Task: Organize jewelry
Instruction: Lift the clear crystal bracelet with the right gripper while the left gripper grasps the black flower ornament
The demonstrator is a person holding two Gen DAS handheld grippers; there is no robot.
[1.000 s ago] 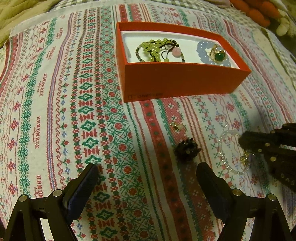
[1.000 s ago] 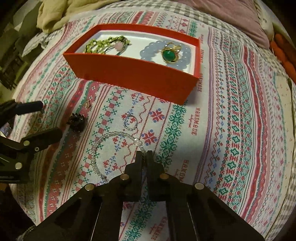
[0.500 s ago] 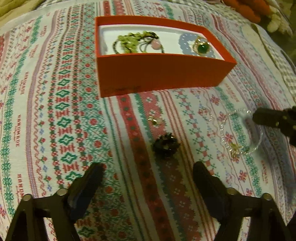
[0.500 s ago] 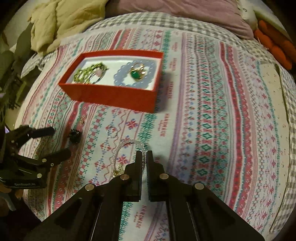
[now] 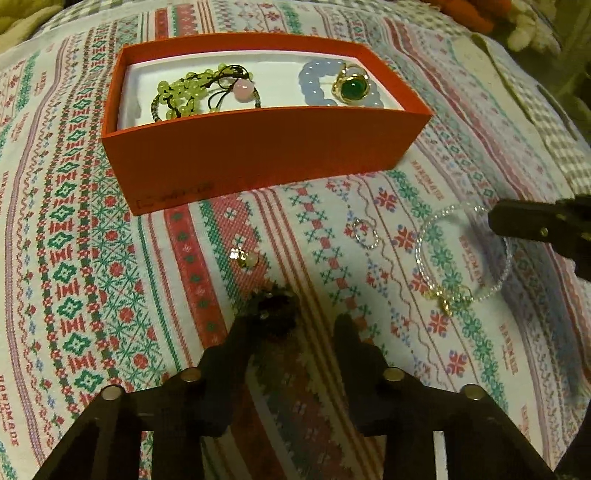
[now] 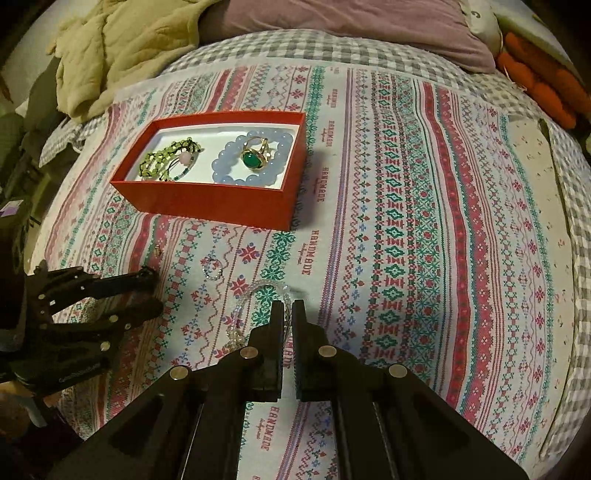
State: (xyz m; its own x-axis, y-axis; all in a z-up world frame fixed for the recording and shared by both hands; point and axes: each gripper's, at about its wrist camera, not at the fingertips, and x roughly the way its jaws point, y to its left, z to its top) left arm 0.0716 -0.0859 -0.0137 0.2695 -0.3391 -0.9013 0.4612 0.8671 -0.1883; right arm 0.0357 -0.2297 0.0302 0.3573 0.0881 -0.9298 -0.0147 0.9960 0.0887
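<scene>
A red box (image 5: 266, 151) (image 6: 207, 199) holds a green bead bracelet (image 5: 184, 94), a blue bead bracelet (image 5: 314, 86) and a gold ring with a green stone (image 5: 351, 88). On the patterned cloth lie a dark spiky brooch (image 5: 275, 310), a small gold earring (image 5: 242, 256), a thin ring (image 5: 365, 232) and a clear bead bracelet (image 5: 461, 251) (image 6: 258, 299). My left gripper (image 5: 291, 325) is part open, its fingers on either side of the brooch. My right gripper (image 6: 288, 308) is shut on the clear bracelet's far rim.
A beige blanket (image 6: 122, 48) and a mauve pillow (image 6: 351, 33) lie at the back. Orange plush items (image 6: 543, 85) sit at the far right. The cloth's right half (image 6: 443, 240) carries nothing.
My left gripper has moved forward and narrowed its jaws around the dark brooch. My right gripper has pulled back and up, still pinching the clear bracelet.
</scene>
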